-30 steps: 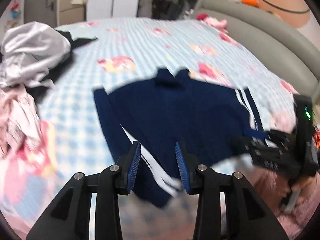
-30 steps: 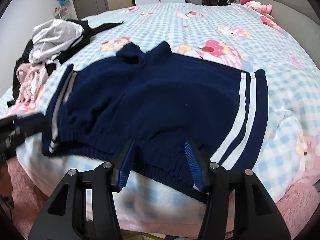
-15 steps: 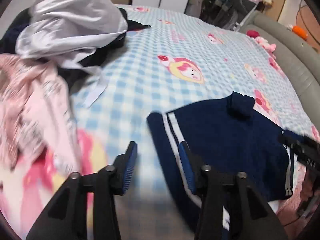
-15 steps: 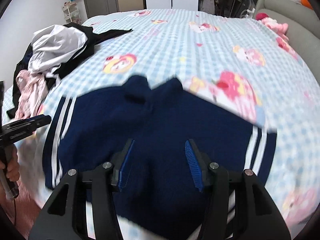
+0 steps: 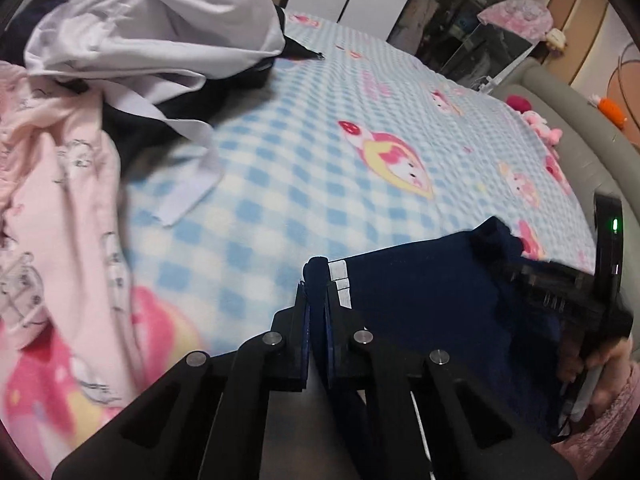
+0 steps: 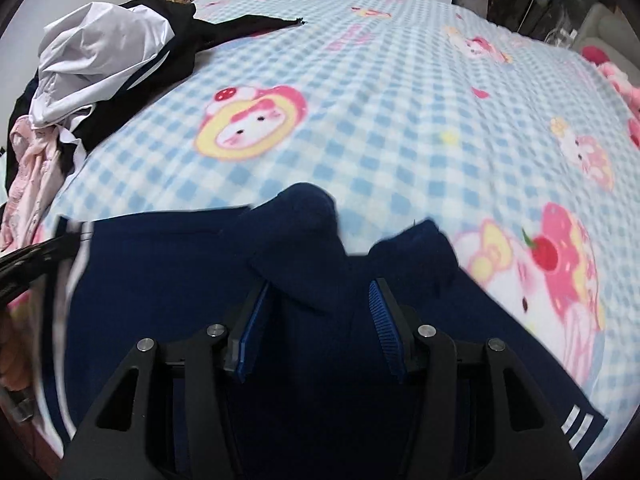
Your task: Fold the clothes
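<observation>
Navy garment (image 6: 168,292) with white stripes lies flat on the bed (image 6: 380,128), near its front edge; the left gripper (image 5: 317,300) has its jaws pinched on the striped corner of this garment; the right gripper (image 6: 316,304) hangs over the collar part, jaws half apart and slowly closing, pads not pressing the cloth; a pile of clothes (image 5: 132,32) lies at the far left.

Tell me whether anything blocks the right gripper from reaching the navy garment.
Nothing visible does. The right gripper hangs directly over the navy garment, fingers apart, closing slightly. The clothes pile lies far to the side.
</observation>
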The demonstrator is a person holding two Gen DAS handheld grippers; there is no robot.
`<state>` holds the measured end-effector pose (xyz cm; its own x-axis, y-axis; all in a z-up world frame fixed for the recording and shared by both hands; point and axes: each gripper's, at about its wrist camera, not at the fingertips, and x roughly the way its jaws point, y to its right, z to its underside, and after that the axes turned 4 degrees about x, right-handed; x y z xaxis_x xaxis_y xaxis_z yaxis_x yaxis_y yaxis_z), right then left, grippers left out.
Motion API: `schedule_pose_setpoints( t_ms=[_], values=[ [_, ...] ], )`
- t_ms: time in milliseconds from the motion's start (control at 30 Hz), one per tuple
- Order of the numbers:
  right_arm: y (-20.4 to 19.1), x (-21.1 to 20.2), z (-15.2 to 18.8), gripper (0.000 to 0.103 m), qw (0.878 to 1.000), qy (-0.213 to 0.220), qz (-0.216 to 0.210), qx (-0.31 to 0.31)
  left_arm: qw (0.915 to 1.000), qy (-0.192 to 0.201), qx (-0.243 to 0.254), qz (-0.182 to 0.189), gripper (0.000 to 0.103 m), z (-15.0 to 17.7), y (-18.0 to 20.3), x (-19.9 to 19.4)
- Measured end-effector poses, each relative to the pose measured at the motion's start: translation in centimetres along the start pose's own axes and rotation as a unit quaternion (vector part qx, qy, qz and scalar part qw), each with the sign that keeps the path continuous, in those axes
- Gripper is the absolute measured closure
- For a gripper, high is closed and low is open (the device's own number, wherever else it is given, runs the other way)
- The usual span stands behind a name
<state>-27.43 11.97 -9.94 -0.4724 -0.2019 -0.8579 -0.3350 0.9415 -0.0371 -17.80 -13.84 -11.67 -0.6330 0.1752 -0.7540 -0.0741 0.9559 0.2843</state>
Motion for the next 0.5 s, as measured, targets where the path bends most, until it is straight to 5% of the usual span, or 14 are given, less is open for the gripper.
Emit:
schedule_pose_setpoints(
  t_ms=[167,233,400,500],
  values=[
    [4.0,1.4,-1.5,0.053,0.995,0.011,0.004,0.102,0.999,-0.024,-0.037,0.008,0.093,1.2,-2.0,0.8],
    [5.9,0.3,-1.6,0.052,0.987,0.021,-0.032,0.157,0.9989,-0.025,-0.038,0.014,0.093,1.2,-2.0,0.6],
    [5.5,-1.6,-1.5,0.051,0.99,0.038,-0.033,0.131,0.9992,-0.003,-0.03,0.025,0.09,1.2,-1.6,-0.5],
    [4.5,-1.4,-1.3,0.051,0.994,0.023,0.008,0.103,0.9991,0.035,0.005,-0.022,0.082,1.0,-0.1,-2.4]
  ],
)
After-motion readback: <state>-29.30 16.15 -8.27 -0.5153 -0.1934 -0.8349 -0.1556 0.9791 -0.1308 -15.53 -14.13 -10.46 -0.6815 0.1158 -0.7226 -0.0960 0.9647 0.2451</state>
